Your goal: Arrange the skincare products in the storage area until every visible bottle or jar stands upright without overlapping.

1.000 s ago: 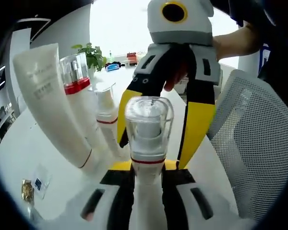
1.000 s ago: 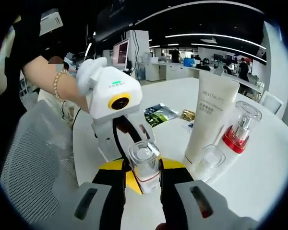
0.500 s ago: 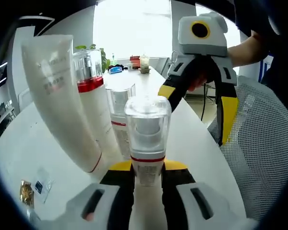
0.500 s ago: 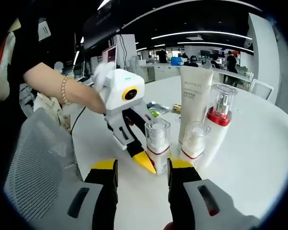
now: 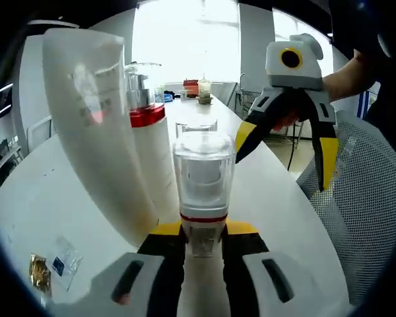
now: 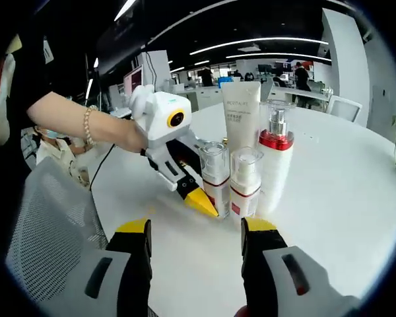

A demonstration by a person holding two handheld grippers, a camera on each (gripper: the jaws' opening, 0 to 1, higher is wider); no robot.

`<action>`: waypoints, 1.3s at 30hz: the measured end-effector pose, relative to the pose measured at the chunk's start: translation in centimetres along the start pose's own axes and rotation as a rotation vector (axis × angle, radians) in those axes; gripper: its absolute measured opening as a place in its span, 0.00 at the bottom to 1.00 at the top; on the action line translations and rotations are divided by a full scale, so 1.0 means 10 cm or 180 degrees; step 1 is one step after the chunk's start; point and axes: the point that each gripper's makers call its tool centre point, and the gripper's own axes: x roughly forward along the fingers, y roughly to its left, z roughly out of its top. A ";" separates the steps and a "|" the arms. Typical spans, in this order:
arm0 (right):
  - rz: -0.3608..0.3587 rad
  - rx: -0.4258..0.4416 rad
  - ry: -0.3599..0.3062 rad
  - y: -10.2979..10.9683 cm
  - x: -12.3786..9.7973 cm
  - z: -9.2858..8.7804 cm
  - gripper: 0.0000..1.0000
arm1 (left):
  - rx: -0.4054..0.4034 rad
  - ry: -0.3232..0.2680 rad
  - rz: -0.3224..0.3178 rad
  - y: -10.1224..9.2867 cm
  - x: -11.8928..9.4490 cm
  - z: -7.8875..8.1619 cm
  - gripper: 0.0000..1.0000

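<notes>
A small clear-capped bottle (image 5: 203, 191) with a red band stands upright on the white table (image 5: 26, 211), and my left gripper (image 5: 203, 230) is shut on its base. Close behind it stand a second clear-capped bottle (image 5: 199, 127), a red-collared pump bottle (image 5: 148, 132) and a tall white tube (image 5: 96, 125). From the right gripper view the same row reads held bottle (image 6: 216, 173), second bottle (image 6: 245, 181), pump bottle (image 6: 275, 155), tube (image 6: 242, 122), with the left gripper (image 6: 208, 201) gripping from the left. My right gripper (image 6: 196, 228) is open, a short way off the row, and hangs open at the right (image 5: 285, 155).
A grey mesh chair (image 5: 363, 218) sits by the table's edge, at the lower left of the right gripper view (image 6: 46, 244). Small sachets (image 5: 53, 264) lie on the table to the left of the tube. Bare tabletop (image 6: 343, 198) spreads beyond the bottles.
My right gripper has let go of the small bottle, pulled back from it and opened wider. The left gripper keeps hold of that bottle, which now stands upright in the row.
</notes>
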 end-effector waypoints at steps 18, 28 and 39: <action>-0.0177 0.0104 0.0009 -0.17 -0.10 -0.06 0.59 | -0.0040 0.0007 -0.0059 0.01 0.03 0.03 0.17; -0.0194 0.0095 0.0021 -0.15 -0.11 -0.04 0.62 | -0.0061 0.0094 -0.0017 -0.01 -0.03 -0.01 0.17; -0.0210 0.0055 -0.0002 -0.08 -0.13 0.05 0.64 | -0.0135 0.0150 0.0104 -0.05 -0.18 0.00 0.28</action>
